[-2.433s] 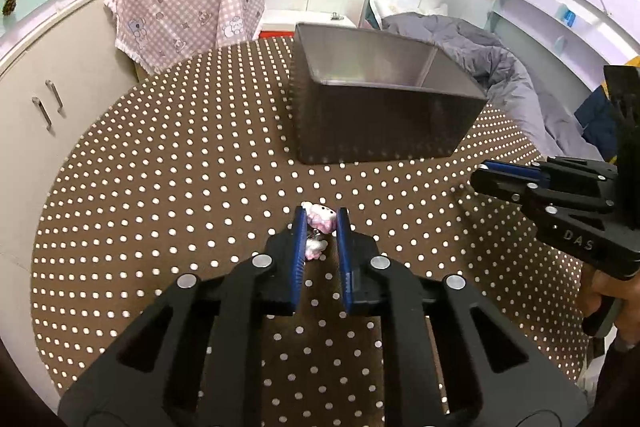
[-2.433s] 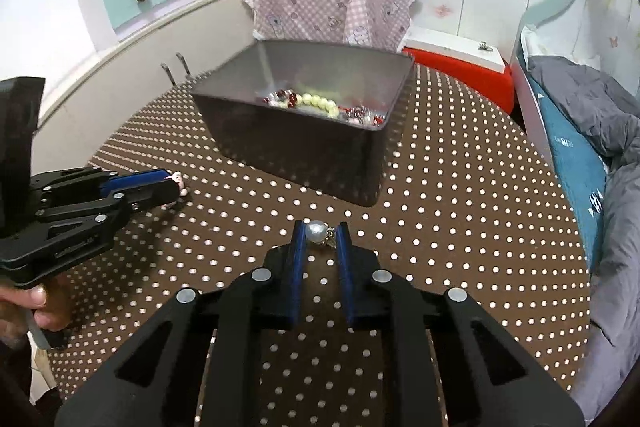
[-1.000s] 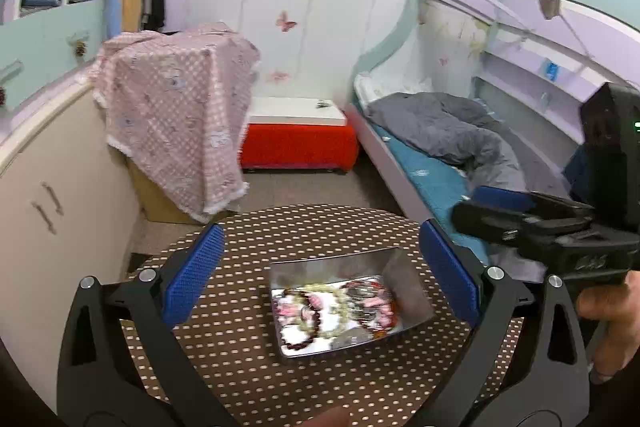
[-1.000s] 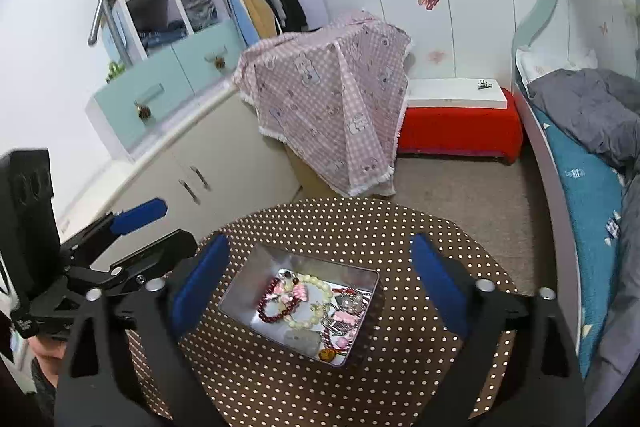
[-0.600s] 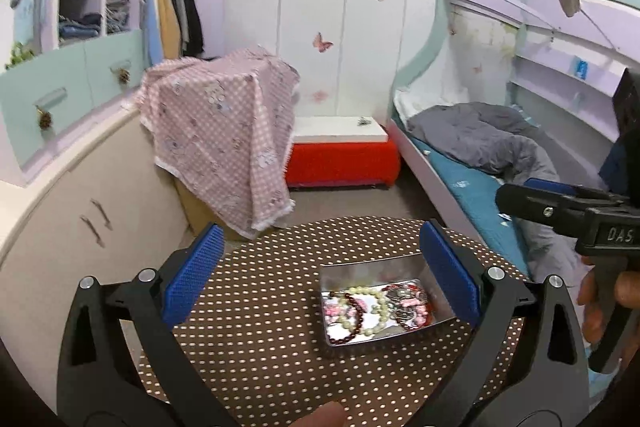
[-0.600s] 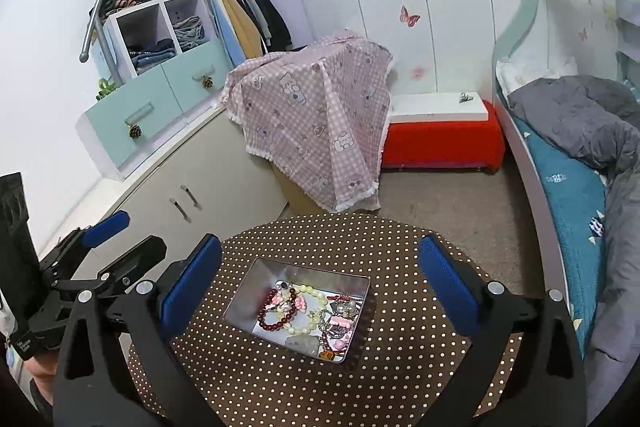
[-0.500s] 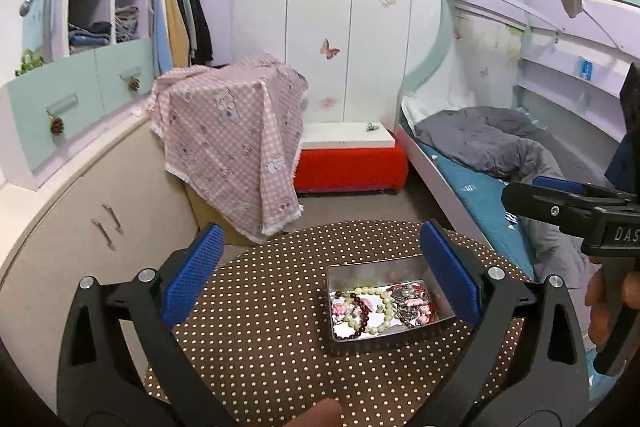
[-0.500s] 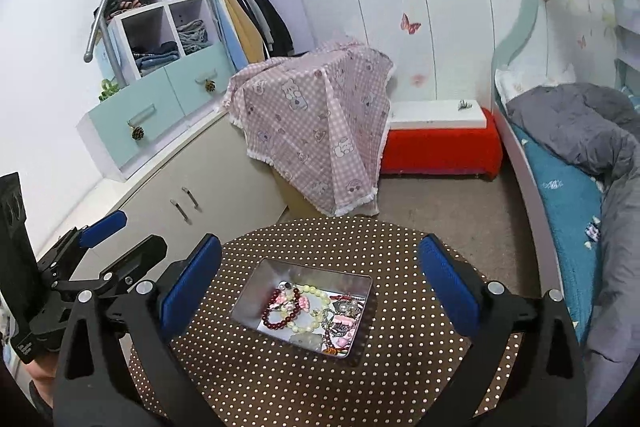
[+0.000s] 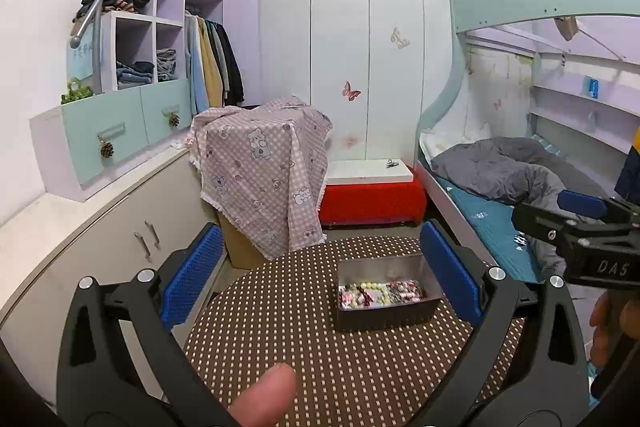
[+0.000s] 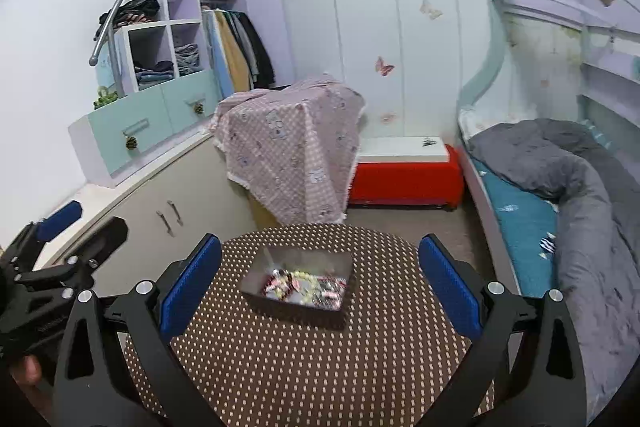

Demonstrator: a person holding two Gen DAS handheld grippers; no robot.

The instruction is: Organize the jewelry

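Metal tin (image 9: 382, 309) sits on the dotted table (image 9: 304, 355), toward its far side. Inside: a heap of jewelry (image 9: 378, 294) – pale bead strand, dark red beads, pink bits. Individual pieces too small and blurred to separate in either view; the right wrist view shows the same pile (image 10: 304, 287) smeared by motion.

Left gripper (image 9: 320, 281) – fingers spread wide, blue pads far apart, nothing between them. It hangs well above the table, tin seen between the pads. Right gripper (image 10: 320, 281) – same: fingers wide apart, empty, high over the table, tin (image 10: 298, 301) between the pads.

Each gripper shows in the other's view at the frame edge, cut off: right one (image 9: 576, 227) at the right, left one (image 10: 60, 243) at the left.

A fingertip (image 9: 266, 397) pokes in at the bottom of the left view; the rest of the hand is hidden. Table's near edge is cut off by the gripper bodies. No loose jewelry visible on the cloth.

Behind: pink checked cloth (image 9: 260, 171) draped over something fully hidden.
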